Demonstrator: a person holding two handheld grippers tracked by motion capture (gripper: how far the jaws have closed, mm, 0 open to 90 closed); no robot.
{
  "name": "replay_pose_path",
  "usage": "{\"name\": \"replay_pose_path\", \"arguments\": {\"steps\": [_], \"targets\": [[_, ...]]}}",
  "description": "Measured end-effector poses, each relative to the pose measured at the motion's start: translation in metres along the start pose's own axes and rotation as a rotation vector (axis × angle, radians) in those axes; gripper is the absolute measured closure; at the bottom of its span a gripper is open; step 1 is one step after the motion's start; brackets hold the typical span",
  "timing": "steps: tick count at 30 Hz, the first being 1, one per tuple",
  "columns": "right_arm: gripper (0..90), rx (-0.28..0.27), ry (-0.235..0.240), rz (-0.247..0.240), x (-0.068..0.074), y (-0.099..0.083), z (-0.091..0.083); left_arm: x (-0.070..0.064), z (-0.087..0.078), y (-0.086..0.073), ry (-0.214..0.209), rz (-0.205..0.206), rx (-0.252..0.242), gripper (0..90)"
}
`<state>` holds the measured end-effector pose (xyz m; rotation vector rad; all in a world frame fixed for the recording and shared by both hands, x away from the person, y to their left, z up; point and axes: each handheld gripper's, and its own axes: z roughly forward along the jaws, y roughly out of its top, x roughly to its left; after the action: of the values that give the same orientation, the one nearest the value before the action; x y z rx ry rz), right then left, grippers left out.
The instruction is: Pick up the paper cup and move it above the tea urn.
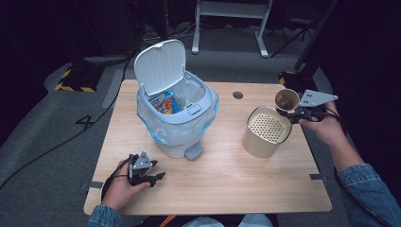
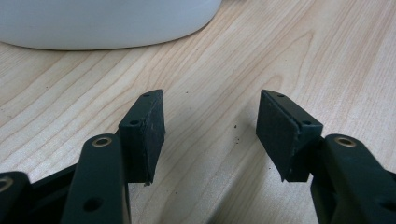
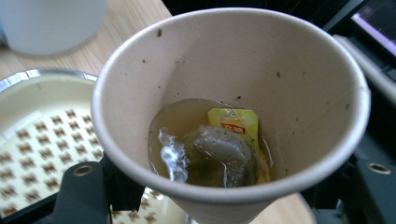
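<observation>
Paper cup [image 3: 224,107] holding tea and a spent tea bag [image 3: 219,156]: I am gripping it in my right gripper [image 1: 302,112] above the perforated strainer can [image 1: 265,132], left gripper [image 1: 150,178] resting wide apart, and I judge a slow tilt best, draining liquid without splashing.

The left gripper [image 1: 158,177] is held low with jaws spread apart; the right gripper [image 1: 292,113] is raised, jaws clamped.

On the counter [image 1: 222,179]: one lidded bin [image 1: 177,111], one perforated-top canister [image 1: 265,132], one paper cup [image 1: 286,100] holding one teabag [image 3: 224,151], and two tools.
</observation>
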<state>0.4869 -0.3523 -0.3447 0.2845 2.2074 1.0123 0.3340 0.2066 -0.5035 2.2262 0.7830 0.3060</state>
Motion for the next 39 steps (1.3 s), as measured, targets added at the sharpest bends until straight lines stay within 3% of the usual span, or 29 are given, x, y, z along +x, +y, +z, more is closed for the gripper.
{"name": "replay_pose_path", "arguments": {"steps": [4, 9, 12, 13, 15, 20, 21, 25, 29, 30, 32, 35, 39], "targets": [[31.1, 0.026, -0.075, -0.126, 0.007, 0.002, -0.001, 0.000, 0.000, 0.000, 0.000, 0.000, 0.000, 42.5], [31.8, 0.107, -0.172, -0.302, 0.017, 0.004, -0.002, 0.000, 0.000, 0.000, 0.000, 0.000, 0.000, 42.5], [31.9, 0.138, -0.191, -0.390, 0.020, 0.004, -0.002, 0.000, 0.000, 0.000, -0.001, -0.001, 0.000, 42.4], [32.0, 0.176, -0.216, -0.457, 0.024, 0.004, -0.002, 0.000, 0.000, 0.000, -0.002, -0.001, -0.001, 42.4], [32.1, 0.214, -0.248, -0.535, 0.028, 0.004, -0.002, 0.000, 0.000, 0.000, -0.002, -0.002, -0.001, 42.4], [32.2, 0.261, -0.293, -0.671, 0.034, 0.006, -0.001, 0.000, 0.000, 0.000, -0.001, -0.001, 0.000, 42.4], [32.2, 0.282, -0.303, -0.724, 0.037, 0.007, 0.000, 0.000, 0.000, 0.000, 0.000, -0.001, 0.001, 42.4], [32.2, 0.331, -0.350, -0.858, 0.044, 0.009, 0.002, 0.000, 0.000, 0.000, -0.001, -0.001, 0.000, 42.5], [32.2, 0.368, -0.392, -0.986, 0.051, 0.010, 0.004, 0.000, 0.000, 0.000, -0.001, -0.001, 0.000, 42.4], [32.2, 0.377, -0.403, -1.037, 0.053, 0.010, 0.005, 0.000, 0.000, 0.000, -0.001, -0.002, 0.000, 42.5], [32.2, 0.395, -0.423, -1.085, 0.055, 0.011, 0.005, 0.000, 0.000, 0.000, -0.001, -0.001, 0.000, 42.4], [32.2, 0.432, -0.478, -1.227, 0.060, 0.011, 0.007, 0.000, 0.000, 0.000, -0.002, -0.002, 0.000, 42.5], [32.2, 0.444, -0.527, -1.374, 0.067, 0.012, 0.009, 0.001, 0.000, 0.000, -0.001, -0.001, 0.001, 42.4]]}}
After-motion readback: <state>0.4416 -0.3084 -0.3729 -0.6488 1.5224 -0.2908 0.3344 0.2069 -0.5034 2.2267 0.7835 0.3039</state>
